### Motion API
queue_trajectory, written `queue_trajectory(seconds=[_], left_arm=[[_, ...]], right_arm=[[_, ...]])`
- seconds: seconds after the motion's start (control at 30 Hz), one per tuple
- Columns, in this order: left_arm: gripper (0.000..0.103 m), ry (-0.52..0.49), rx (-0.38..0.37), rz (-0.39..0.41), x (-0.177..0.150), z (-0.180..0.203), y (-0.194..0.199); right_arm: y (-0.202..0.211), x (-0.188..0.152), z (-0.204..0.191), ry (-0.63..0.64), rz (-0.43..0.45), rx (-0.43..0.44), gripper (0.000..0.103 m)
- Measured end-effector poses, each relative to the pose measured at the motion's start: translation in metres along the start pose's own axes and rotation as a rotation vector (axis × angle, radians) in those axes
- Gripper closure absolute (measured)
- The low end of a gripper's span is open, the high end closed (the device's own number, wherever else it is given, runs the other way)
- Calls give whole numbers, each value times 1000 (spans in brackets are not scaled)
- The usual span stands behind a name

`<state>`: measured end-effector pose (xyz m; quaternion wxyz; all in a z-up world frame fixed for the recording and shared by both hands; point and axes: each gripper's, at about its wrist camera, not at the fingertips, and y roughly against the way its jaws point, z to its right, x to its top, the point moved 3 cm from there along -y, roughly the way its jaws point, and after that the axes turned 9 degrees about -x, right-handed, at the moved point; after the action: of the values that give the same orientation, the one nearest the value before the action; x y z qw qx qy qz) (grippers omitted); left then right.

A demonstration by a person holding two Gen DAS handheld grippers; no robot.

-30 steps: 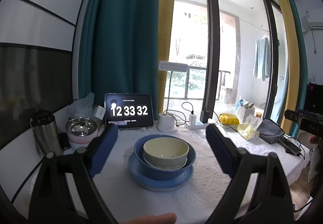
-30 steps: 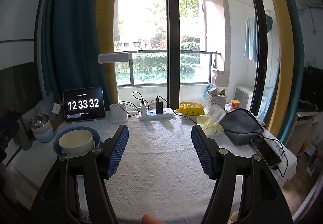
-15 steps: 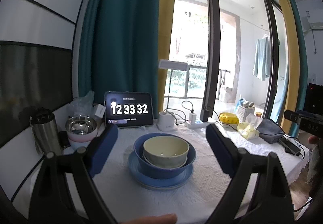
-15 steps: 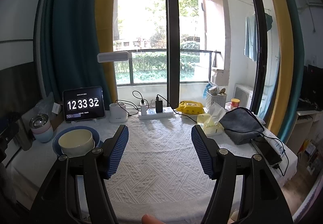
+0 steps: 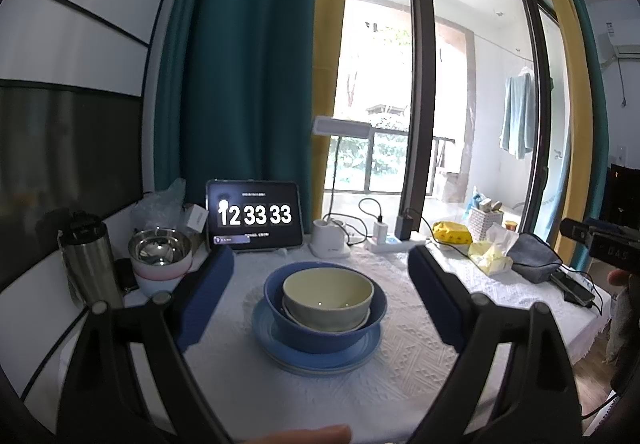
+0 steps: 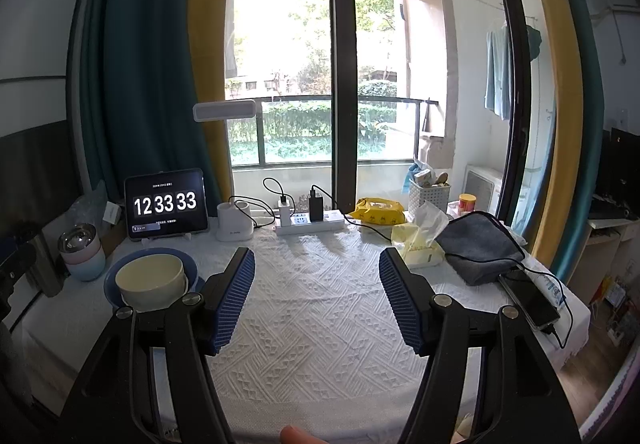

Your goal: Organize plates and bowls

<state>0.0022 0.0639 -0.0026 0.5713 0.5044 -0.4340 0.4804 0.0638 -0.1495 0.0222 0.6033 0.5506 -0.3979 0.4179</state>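
Cream bowl [image 5: 328, 294] nested in blue bowl [image 5: 280, 308] on blue plate [image 5: 316, 358], centre frame. Left gripper [image 5: 320, 268] wide, empty, framing stack. Right gripper [image 6: 316, 270] wide, empty, over bare cloth. Risk: glazed rim slipping from pads; nested bowls lifting together, tipping.

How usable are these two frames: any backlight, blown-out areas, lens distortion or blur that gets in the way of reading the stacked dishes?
Left wrist: window overexposed, the cream bowl and blue bowl evenly lit and sharp; strong fisheye bend at the edges. Right wrist: bright but readable garden behind the glass, the stack pushed to the left, partly hidden by the right tongs; no motion blur in either.
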Motion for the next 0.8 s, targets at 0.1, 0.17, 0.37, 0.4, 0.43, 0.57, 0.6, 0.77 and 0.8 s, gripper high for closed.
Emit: queue_trajectory(seconds=[0.1,0.17,0.37,0.4,0.43,0.57,0.6,0.77,0.8], left_arm=[[13,2,3,0,0,0,-1],[13,4,5,0,0,1,0],[13,3,-2,0,0,3,1],[13,4,-2,0,-1,3,1],[13,4,-2,0,-1,3,1],[13,4,-5,-3,0,4,1],[13,4,-5,-2,0,5,1],[13,5,-6,-3,1,4,0],[13,5,-6,-3,1,4,0]], right_arm=[[0,0,0,0,-1,1,35],[0,1,0,0,0,2,35],[0,-3,-2,3,-3,5,35],[0,-3,-2,3,-3,5,35],[1,-4,-2,2,-3,4,35],[0,-4,-2,1,-3,4,35],[0,-4,-2,0,-3,4,35],[-1,-3,-1,1,-4,5,35],[-1,-4,-1,0,-3,5,35]])
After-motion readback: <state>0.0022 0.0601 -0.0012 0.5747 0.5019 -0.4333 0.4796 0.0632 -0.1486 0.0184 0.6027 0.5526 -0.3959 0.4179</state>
